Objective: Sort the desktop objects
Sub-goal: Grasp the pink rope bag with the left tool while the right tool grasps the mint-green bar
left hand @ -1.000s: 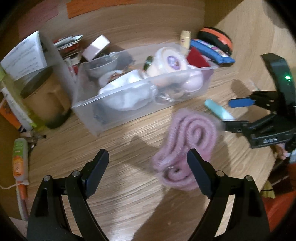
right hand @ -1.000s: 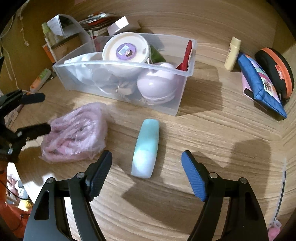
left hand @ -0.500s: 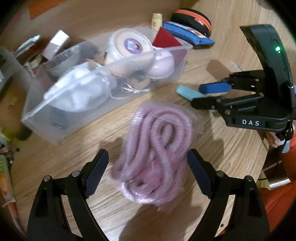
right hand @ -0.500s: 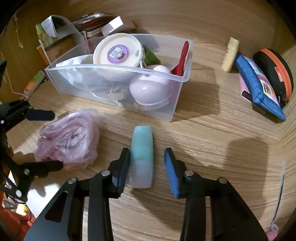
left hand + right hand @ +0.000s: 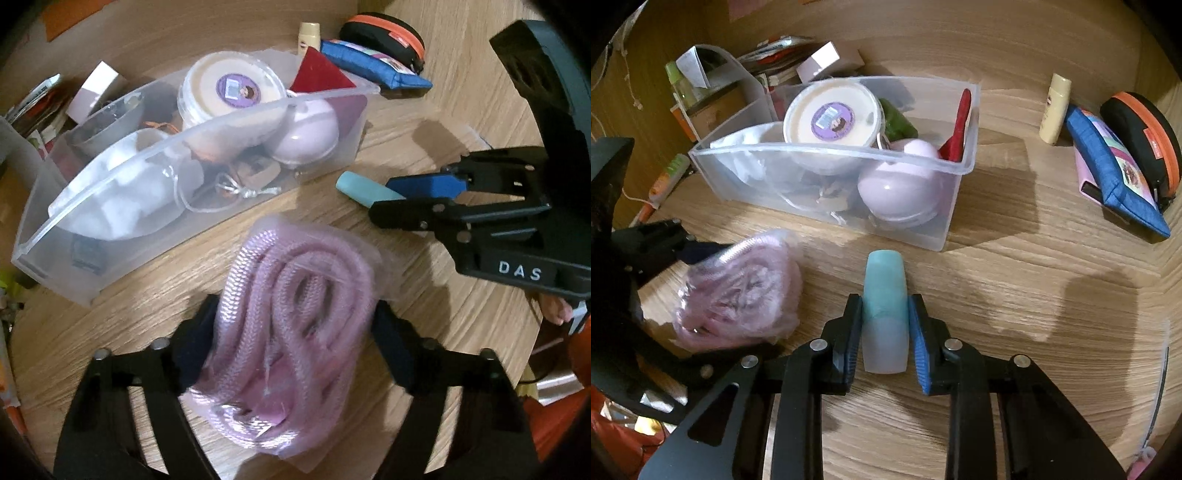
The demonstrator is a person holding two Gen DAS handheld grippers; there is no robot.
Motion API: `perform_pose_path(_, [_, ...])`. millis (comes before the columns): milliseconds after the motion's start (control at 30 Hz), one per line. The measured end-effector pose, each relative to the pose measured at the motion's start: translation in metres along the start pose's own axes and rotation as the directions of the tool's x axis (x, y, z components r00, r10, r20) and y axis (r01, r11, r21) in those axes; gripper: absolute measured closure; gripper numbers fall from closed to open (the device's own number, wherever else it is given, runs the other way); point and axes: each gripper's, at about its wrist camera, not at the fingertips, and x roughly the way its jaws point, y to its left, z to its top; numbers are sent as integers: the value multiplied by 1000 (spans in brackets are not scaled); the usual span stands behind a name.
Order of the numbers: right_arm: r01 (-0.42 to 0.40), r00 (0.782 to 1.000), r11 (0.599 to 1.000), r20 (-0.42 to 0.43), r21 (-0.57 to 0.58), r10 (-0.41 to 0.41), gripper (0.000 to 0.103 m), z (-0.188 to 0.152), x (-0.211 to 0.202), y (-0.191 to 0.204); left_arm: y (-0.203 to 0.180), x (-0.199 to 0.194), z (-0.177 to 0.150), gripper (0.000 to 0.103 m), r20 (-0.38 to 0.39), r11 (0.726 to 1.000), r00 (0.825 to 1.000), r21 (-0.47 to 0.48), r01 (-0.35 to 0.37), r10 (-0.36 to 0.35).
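Observation:
A bagged pink coiled rope (image 5: 295, 325) lies on the wooden desk between the fingers of my left gripper (image 5: 295, 332), which press on both its sides; it also shows in the right wrist view (image 5: 738, 291). My right gripper (image 5: 885, 325) is shut on a teal and pale tube (image 5: 885, 314), low over the desk; the tube's tip shows in the left wrist view (image 5: 362, 186). A clear plastic bin (image 5: 956, 206) stands behind both, holding a round white tub (image 5: 831, 118), a lilac case (image 5: 901, 188) and a red item (image 5: 960, 125).
A blue pouch (image 5: 1115, 170), an orange-rimmed black case (image 5: 1145, 133) and a small cream bottle (image 5: 1054, 107) lie at the back right. A grey file holder (image 5: 716, 77), papers and a white box (image 5: 823, 61) crowd the back left.
My left gripper moved forward over the pink rope and closed on it. My right gripper closed from wide open onto the teal tube.

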Motion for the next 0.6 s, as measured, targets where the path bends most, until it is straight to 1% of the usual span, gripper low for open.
perform_pose_path(133, [-5, 1000, 1000, 24, 2, 5, 80, 1, -7, 3, 2, -3, -2, 33, 12, 1000, 1000, -16, -6, 7])
perform_pose_path(200, [-7, 999, 1000, 39, 2, 7, 80, 2, -12, 5, 2, -8, -4, 35, 18, 999, 1000, -33, 6, -5])
perform_pose_path(300, [-13, 998, 1000, 63, 1, 13, 80, 4, -20, 8, 6, -14, -7, 36, 32, 998, 999, -64, 18, -16])
perform_pose_path(400, [-14, 996, 1000, 89, -7, 14, 80, 6, -27, 11, 9, -21, -9, 36, 52, 996, 999, -87, 5, 0])
perform_pose_path(533, [-22, 992, 1000, 123, -16, 23, 80, 10, -37, 15, 16, -36, -10, 36, 97, 993, 995, -122, 8, 4])
perform_pose_path(600, [-27, 990, 999, 140, -17, 29, 80, 12, -42, 16, 19, -48, -11, 36, 127, 990, 992, -138, -1, 18])
